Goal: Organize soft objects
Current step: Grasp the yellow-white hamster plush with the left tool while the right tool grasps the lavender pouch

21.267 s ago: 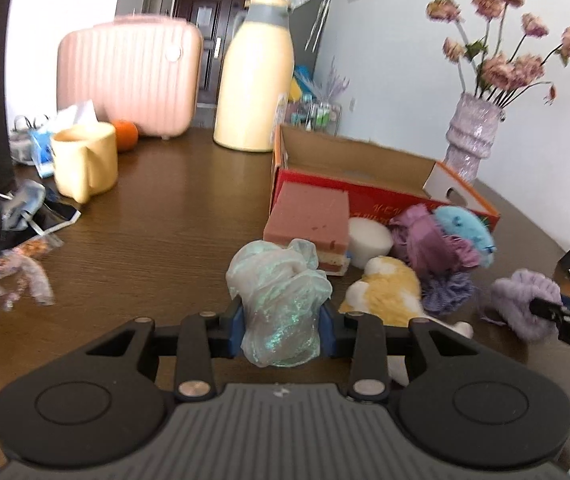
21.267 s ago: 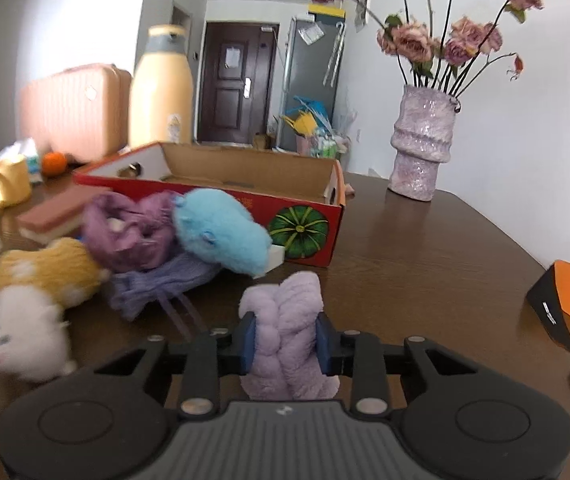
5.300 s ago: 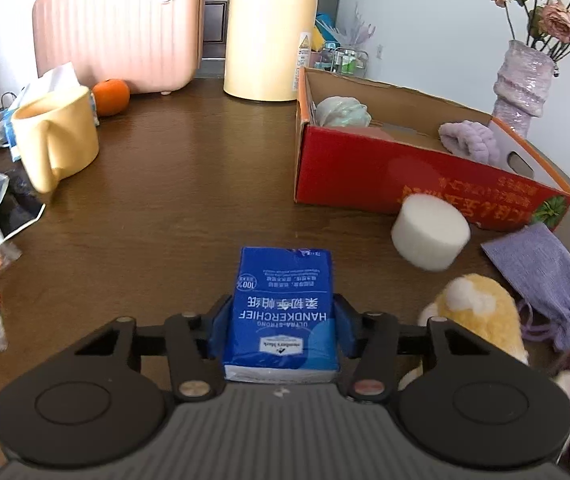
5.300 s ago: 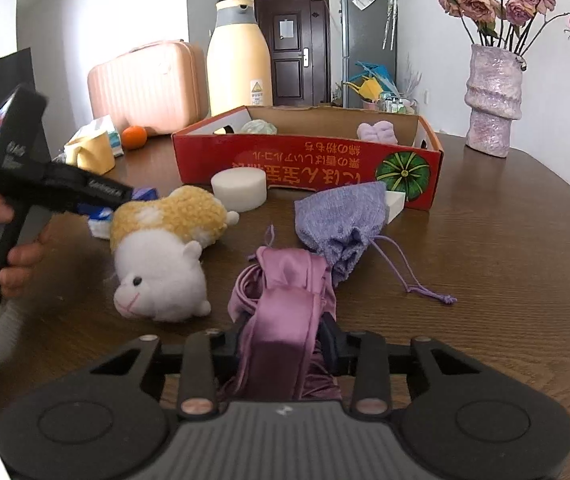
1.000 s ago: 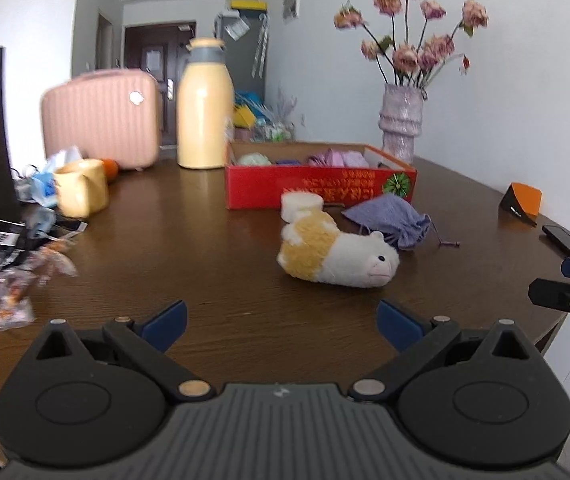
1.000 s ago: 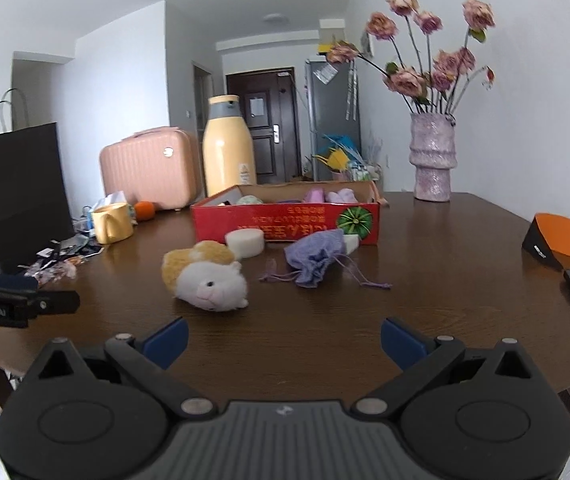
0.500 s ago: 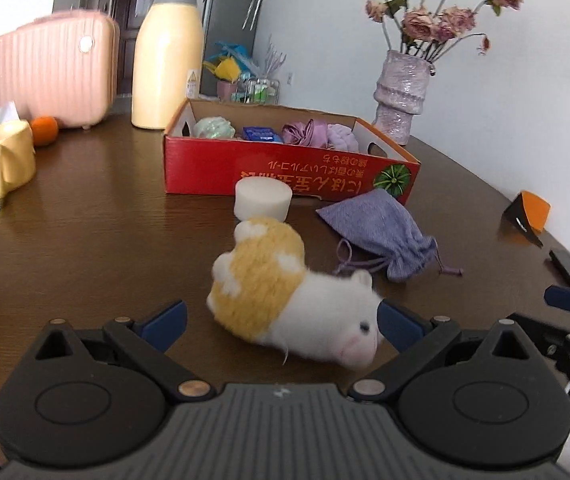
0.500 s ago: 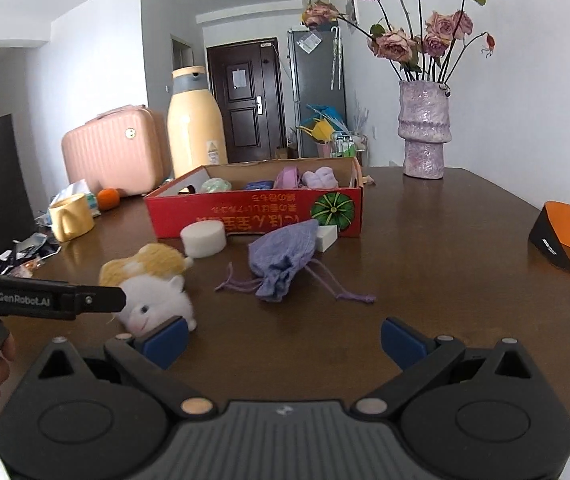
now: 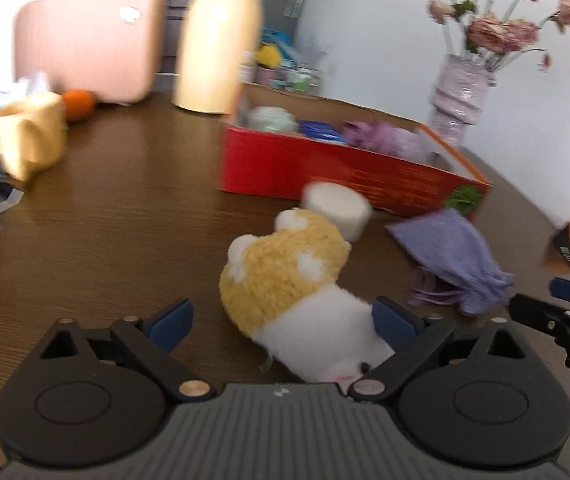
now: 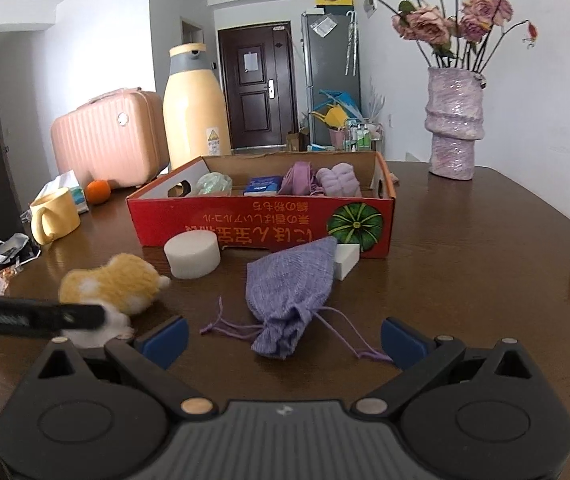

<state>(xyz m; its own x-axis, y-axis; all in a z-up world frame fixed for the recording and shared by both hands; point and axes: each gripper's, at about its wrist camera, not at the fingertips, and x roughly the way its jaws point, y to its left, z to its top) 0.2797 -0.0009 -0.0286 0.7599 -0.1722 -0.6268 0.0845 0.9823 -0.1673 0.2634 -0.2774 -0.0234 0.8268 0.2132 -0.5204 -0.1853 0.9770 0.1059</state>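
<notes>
Both grippers (image 9: 283, 322) (image 10: 283, 338) low, jaws wide.

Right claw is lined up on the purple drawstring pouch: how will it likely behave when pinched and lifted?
The pouch lies slumped and creased on the table, so it will probably fold and droop rather than hold shape. It looks light and likely empty. Its loose cords trail aside and may drag. The right claw is open.
</notes>
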